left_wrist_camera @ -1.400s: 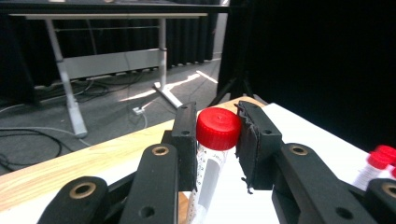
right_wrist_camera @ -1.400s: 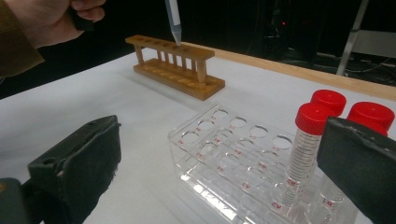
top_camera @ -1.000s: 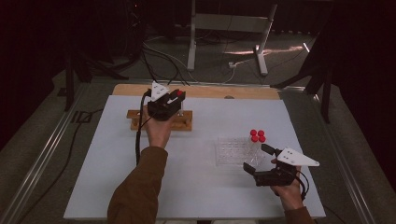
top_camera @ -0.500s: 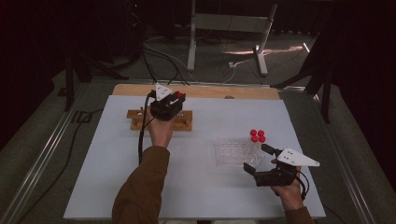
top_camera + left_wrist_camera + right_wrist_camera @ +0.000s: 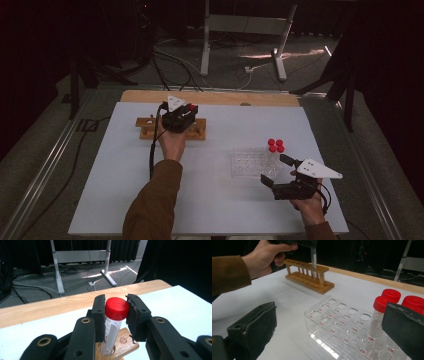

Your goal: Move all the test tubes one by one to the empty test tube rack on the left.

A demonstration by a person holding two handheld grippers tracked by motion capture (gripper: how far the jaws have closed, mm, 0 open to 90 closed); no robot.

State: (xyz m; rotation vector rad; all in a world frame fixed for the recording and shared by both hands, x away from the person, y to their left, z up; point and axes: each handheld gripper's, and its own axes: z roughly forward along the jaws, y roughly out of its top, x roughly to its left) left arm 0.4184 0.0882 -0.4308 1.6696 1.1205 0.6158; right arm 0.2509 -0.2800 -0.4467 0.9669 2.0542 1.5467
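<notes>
My left gripper (image 5: 187,111) is over the right part of the wooden tube rack (image 5: 148,128) at the back left of the white mat. In the left gripper view its jaws are shut on the cap of a red-capped tube (image 5: 116,308). The tube stands upright with its lower end in a hole of the wooden rack (image 5: 123,343). My right gripper (image 5: 275,170) is open near the front right, just in front of the clear plastic rack (image 5: 250,163). Three red-capped tubes (image 5: 275,145) stand in that rack's far right corner. The nearest tube (image 5: 380,317) is close to my right jaw.
The white mat (image 5: 215,210) covers the table, with a wooden strip (image 5: 220,97) along its far edge. A sleeved forearm (image 5: 152,205) comes in from the front. Cables and metal stand legs (image 5: 240,30) are on the floor beyond the table.
The left gripper has shifted slightly over the wooden rack with the tube in it. The right gripper has stayed where it was, still open.
</notes>
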